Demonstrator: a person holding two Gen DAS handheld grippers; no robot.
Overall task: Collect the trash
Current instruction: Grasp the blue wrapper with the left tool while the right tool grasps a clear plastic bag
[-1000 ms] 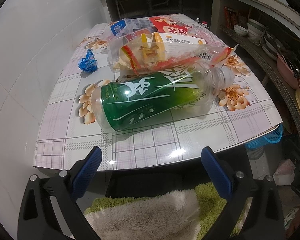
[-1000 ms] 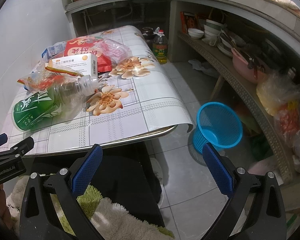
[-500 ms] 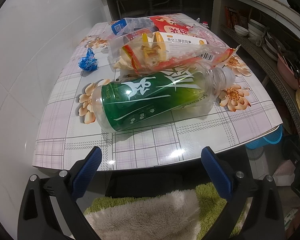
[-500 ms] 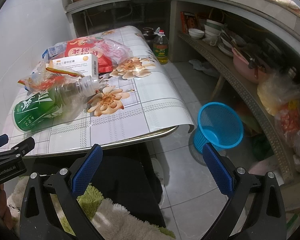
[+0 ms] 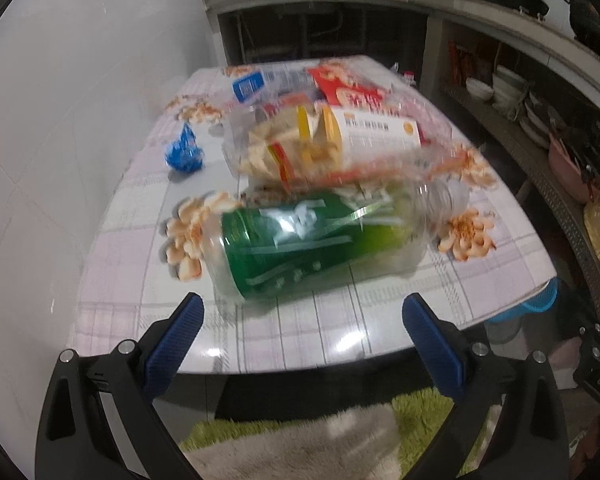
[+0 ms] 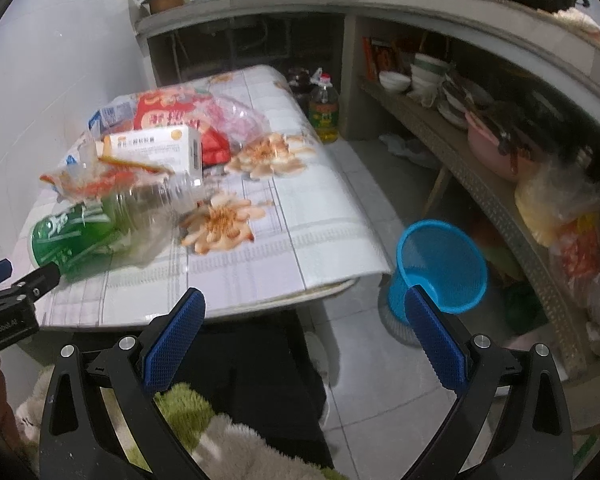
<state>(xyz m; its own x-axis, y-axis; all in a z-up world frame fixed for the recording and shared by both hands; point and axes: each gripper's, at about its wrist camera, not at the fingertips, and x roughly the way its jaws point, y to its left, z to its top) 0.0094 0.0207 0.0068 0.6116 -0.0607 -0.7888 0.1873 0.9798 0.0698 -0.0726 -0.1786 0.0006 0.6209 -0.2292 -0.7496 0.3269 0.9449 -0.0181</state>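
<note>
A small kitchen with white tiled walls holds a worktop (image 5: pixel 380 320) covered by a checked cloth with orange flower prints. Along the right side runs a concrete shelf (image 6: pixel 480 184) with bowls and a pink basin.

On the worktop lies a heap of trash. Nearest to the front edge is a clear plastic bottle with a green label (image 5: pixel 320 240), lying on its side, its neck pointing to the right. Just behind it, touching it, lies a crumpled snack bag (image 5: pixel 292 152) in clear plastic with red and yellow print. A white medicine box (image 5: pixel 380 136) rests on this bag. Further back are a red packet (image 5: pixel 352 92) and a piece of packaging with a blue label (image 5: pixel 248 86). A crumpled blue wrapper (image 5: pixel 184 154) lies alone at the left, apart from the heap.

On the floor at the right of the worktop stands a blue plastic basket (image 6: pixel 440 264), and a bottle of cooking oil (image 6: pixel 323 110) stands further behind.

The left hand-held gripper (image 5: pixel 300 332) hangs over the front edge of the worktop, just before the green bottle, its jaws wide apart and holding nothing. The right hand-held gripper (image 6: pixel 304 328) is also wide open and empty; it is below the worktop edge, pointing between the worktop and the basket. The left-wrist picture is blurred.
</note>
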